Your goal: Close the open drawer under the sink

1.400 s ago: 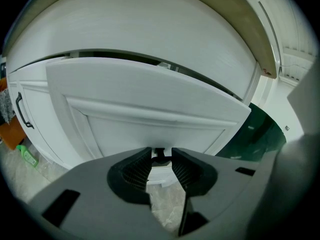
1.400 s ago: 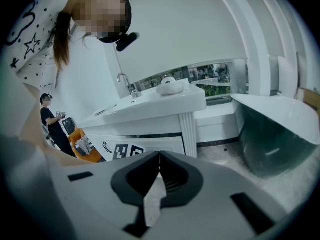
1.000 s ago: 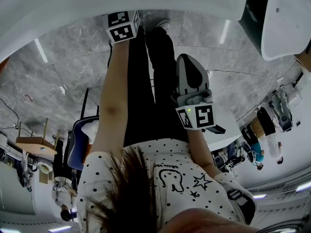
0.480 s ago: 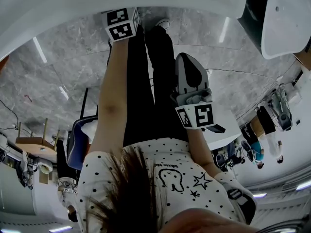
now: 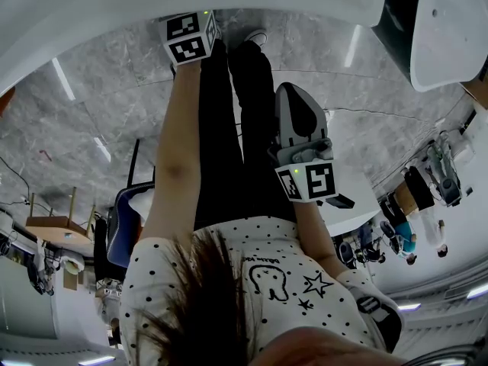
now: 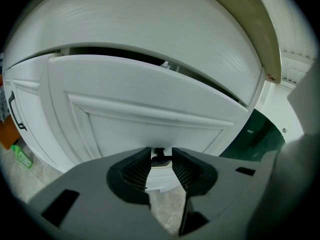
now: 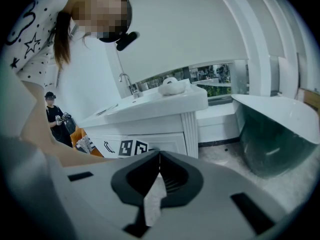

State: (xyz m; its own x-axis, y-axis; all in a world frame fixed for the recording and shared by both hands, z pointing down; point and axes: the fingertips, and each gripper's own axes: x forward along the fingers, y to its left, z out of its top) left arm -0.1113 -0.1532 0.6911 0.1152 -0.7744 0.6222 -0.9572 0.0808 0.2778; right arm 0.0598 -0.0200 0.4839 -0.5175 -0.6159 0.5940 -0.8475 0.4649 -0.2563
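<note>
The white drawer front (image 6: 150, 99) under the sink stands pulled out, with a dark gap above it. Its small black handle (image 6: 160, 157) sits between the fingertips of my left gripper (image 6: 161, 156), whose pads touch it on both sides. In the head view only this gripper's marker cube (image 5: 188, 40) shows, at the cabinet's (image 5: 91, 14) edge, with the jaws hidden. My right gripper (image 5: 293, 91) hangs beside the person's legs, away from the drawer. Its jaws are shut with nothing in them (image 7: 159, 155). The right gripper view shows the sink cabinet (image 7: 165, 134) with its faucet (image 7: 127, 84).
A white tub with a dark green side (image 7: 280, 134) stands to the right of the cabinet, also at the head view's top right (image 5: 446, 29). A black handle (image 6: 15, 115) is on the cabinet door at left. A green bottle (image 6: 22, 159) lies on the marble floor (image 5: 91, 120).
</note>
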